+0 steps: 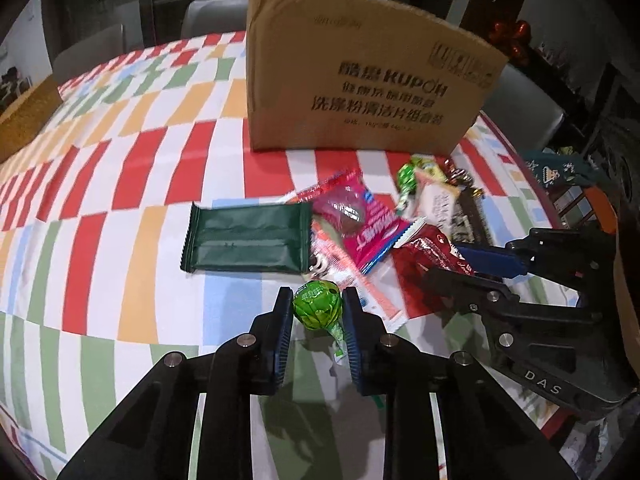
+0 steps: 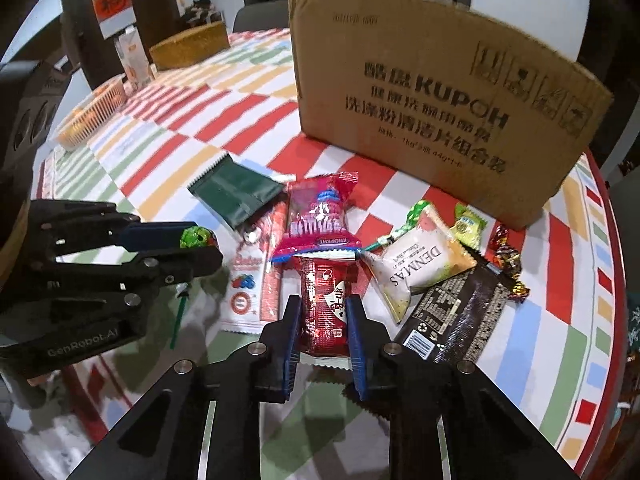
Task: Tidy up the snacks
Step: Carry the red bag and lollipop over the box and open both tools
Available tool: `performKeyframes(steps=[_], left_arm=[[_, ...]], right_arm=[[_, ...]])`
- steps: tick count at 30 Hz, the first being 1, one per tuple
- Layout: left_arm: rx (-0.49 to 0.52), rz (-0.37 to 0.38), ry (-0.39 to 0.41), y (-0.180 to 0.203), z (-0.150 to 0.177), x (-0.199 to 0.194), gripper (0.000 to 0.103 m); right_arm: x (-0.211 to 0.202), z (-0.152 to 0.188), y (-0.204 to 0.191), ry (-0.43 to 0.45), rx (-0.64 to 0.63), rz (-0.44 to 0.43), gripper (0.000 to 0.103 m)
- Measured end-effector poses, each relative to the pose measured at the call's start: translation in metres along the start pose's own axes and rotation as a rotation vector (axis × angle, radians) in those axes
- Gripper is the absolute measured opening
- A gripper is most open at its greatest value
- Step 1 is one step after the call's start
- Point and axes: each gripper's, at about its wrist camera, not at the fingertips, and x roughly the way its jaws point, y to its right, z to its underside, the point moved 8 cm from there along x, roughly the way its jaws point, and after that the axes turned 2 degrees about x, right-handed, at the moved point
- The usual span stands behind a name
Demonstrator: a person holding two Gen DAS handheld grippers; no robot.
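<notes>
Left gripper clamped on green lollipop, stick partly hidden. Right gripper clamped on red snack pack, lower end hidden behind fingers.

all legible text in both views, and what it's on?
"KUPOH": cardboard box; its Chinese lines are too blurred to read.
"DENMAS": white snack pouch.
"DAS": right gripper body.
"GenRobot.AI": left gripper body.
Print on the pink packet, red packet and dark bar: unreadable.
</notes>
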Motion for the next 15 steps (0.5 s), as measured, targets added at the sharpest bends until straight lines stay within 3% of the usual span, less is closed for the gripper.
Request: performKeyframes(steps=[15], left_arm=[[0.07, 0.006, 0.173, 0.025, -0.042, -0.064, 0.025]], right_arm=[[-0.063, -0.034, 0.008, 0.183, 0.069, 0.007, 0.023]])
